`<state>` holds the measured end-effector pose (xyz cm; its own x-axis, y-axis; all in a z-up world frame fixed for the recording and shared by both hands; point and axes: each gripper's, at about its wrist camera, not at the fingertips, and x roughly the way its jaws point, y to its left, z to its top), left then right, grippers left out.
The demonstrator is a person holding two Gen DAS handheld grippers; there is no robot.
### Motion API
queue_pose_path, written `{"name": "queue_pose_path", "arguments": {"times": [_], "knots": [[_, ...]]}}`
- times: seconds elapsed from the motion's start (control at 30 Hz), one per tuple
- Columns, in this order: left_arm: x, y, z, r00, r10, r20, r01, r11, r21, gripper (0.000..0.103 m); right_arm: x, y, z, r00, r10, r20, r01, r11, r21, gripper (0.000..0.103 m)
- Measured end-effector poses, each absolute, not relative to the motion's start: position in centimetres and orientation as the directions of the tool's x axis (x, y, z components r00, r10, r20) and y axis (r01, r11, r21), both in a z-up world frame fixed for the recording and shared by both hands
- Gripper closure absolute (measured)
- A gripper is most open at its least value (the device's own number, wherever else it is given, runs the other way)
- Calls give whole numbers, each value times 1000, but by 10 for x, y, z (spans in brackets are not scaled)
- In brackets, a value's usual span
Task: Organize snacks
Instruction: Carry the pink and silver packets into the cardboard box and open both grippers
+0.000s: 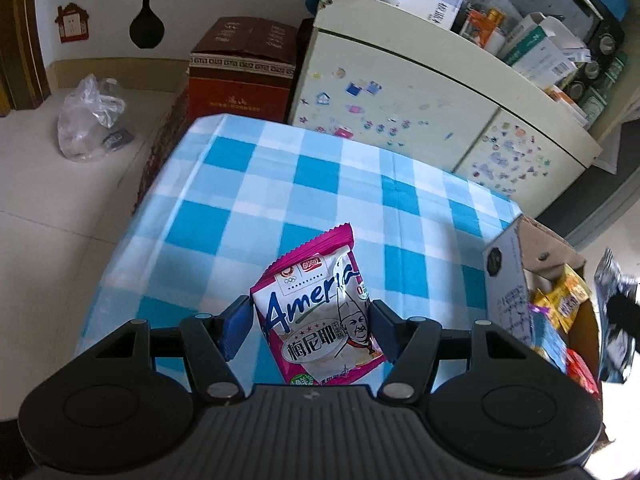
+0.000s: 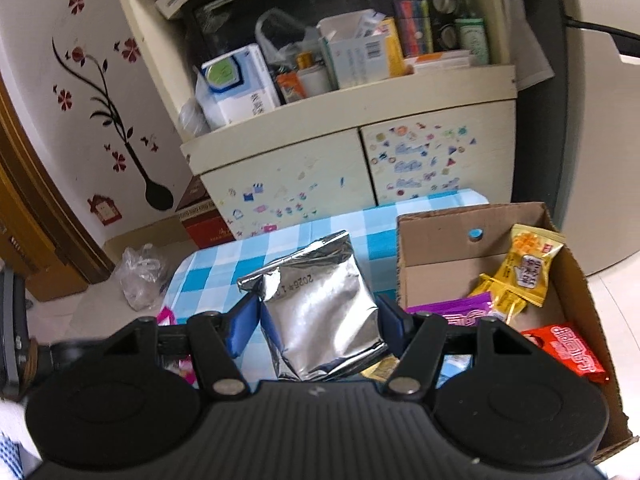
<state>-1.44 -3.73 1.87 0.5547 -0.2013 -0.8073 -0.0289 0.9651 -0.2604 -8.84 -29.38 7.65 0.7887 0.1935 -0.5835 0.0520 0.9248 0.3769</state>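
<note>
A cream cabinet (image 2: 360, 160) with two sticker-covered doors and a cluttered open shelf stands behind a table covered in a blue-and-white checked cloth (image 1: 304, 184). To the left of the cabinet a dark red carton (image 1: 242, 76) sits on the floor against a white wall with flower decals, and further left a crumpled clear plastic bag (image 1: 90, 120) lies on the pale floor tiles. At the right edge of the table stands an open cardboard box (image 2: 436, 240), its flaps up; inside lie a yellow snack packet (image 2: 528, 268) leaning against the back wall, a purple packet (image 2: 452, 312) in front of it, and a red packet (image 2: 568, 352) near the right wall. The left gripper (image 1: 312, 320) is above the checked cloth, its blue pads pressed on both sides of a pink and white snack packet (image 1: 320, 312) printed with a chef's face, which stands upright between them. The right gripper (image 2: 320, 320) is closed on a silver foil packet (image 2: 320, 312), held upright with a printed date showing upside down near its top; it hangs by the left wall of the cardboard box, over the table's edge. In the left wrist view that foil packet appears blurred at the far right, beyond the box.
</note>
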Motion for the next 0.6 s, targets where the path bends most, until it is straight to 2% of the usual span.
{"name": "queue_pose_path", "arguments": {"times": [0.37, 0.6], "knots": [[-41, -89, 38, 572, -282, -771, 41, 948, -316, 34, -119, -356, 95, 852, 135, -505, 128, 882, 453, 39], [-56, -149, 52, 560, -370, -741, 170, 927, -335, 34, -138, -395, 94, 856, 35, -516, 246, 850, 466, 38]]}}
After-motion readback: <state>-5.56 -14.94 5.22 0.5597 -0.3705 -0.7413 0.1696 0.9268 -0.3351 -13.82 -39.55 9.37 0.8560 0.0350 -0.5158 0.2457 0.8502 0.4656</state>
